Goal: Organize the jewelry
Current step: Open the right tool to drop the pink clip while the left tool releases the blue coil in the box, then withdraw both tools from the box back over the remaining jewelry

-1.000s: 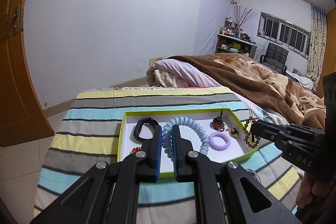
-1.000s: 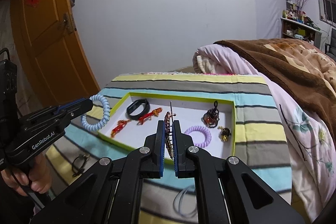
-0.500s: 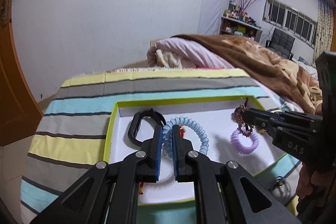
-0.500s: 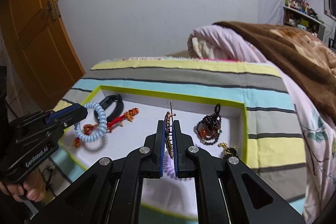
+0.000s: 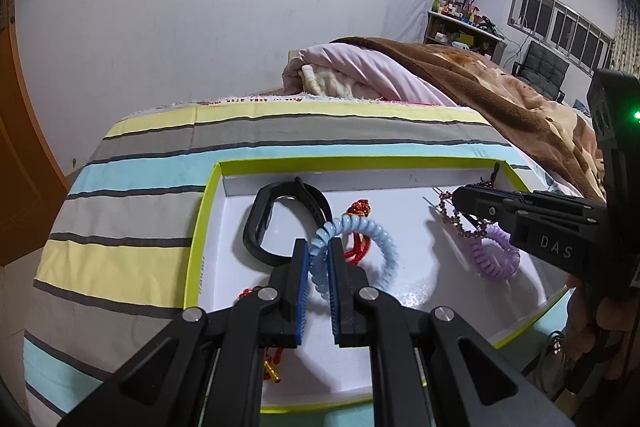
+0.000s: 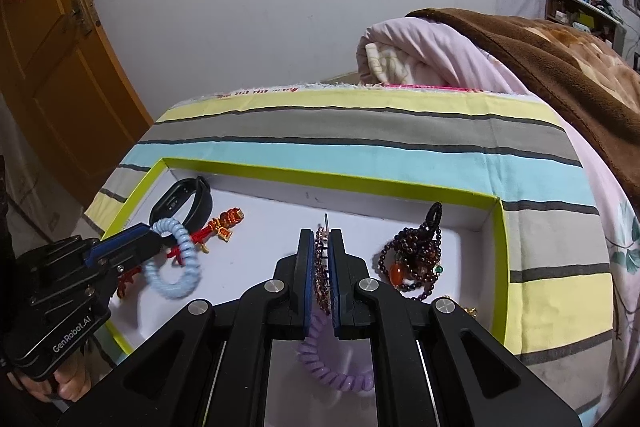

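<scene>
2 claws over 1 green-rimmed tray (image 6: pixel 497 267) on striped bed cover (image 6: pixel 360 131). Left claw (image 5: pixel 319 259) clamped on 1 blue coil hair tie (image 5: pixel 384 247), hanging above tray floor. Right claw (image 6: pixel 323 259) clamped on 1 dark beaded hairpin (image 6: pixel 320 275), above 1 purple coil tie (image 6: pixel 332 371) lying in tray. Also in tray: 1 black wristband (image 6: pixel 180 203), 1 red knotted charm (image 6: pixel 220 227), 1 dark bead bracelet bundle (image 6: pixel 416 259).

Both grippers tilt downward. The left gripper (image 5: pixel 319 255) has its jaws clamped on a coil; the right gripper (image 6: pixel 323 259) has its jaws pinched nearly together on a beaded piece.
</scene>
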Tool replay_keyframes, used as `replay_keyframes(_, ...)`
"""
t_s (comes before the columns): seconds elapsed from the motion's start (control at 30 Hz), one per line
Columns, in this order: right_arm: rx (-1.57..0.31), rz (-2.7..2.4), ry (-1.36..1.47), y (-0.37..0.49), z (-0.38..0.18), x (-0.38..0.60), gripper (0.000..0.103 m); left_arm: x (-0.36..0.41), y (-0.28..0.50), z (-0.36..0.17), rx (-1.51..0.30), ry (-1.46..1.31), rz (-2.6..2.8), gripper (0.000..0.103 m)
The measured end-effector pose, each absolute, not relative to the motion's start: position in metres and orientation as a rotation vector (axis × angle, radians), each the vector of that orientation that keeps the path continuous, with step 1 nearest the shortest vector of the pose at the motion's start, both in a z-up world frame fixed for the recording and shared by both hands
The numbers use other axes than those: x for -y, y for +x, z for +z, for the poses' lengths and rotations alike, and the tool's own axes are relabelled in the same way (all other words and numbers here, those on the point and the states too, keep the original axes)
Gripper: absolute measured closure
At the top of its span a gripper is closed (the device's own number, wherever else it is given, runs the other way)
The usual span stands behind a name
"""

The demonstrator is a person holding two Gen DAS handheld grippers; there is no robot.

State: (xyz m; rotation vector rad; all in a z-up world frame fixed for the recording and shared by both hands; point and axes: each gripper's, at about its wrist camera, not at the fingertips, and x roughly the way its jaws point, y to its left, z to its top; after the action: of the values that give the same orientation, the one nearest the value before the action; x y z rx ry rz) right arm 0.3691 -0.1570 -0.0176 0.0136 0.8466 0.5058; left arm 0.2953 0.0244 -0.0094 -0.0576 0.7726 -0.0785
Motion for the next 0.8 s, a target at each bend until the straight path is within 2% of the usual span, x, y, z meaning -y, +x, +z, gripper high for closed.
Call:
replay_keyframes(0.1, -0.829, 0.506, 0.01, 0.365, -0.013, 0.159, 0.091, -0.023, 0.295, -0.007, -0.771, -0.048, -0.077, 0.091)
replay_keyframes(0.2, -0.817, 0.506, 0.016, 0.36, -0.008, 0.162, 0.091, -0.024, 0.294, -0.003, -0.764, -0.049, -0.067, 0.081)
replay_keyframes(0.47, -0.769, 0.512, 0.023, 0.326, 0.015, 0.174, 0.09, -0.026, 0.269, 0.016, -0.728, -0.048, -0.065, 0.08)
replay_keyframes(0.8, -0.706, 0.532, 0.021, 0.249, 0.04, 0.191, 0.09, -0.021, 0.202, 0.047, -0.652, -0.042, -0.084, 0.08)
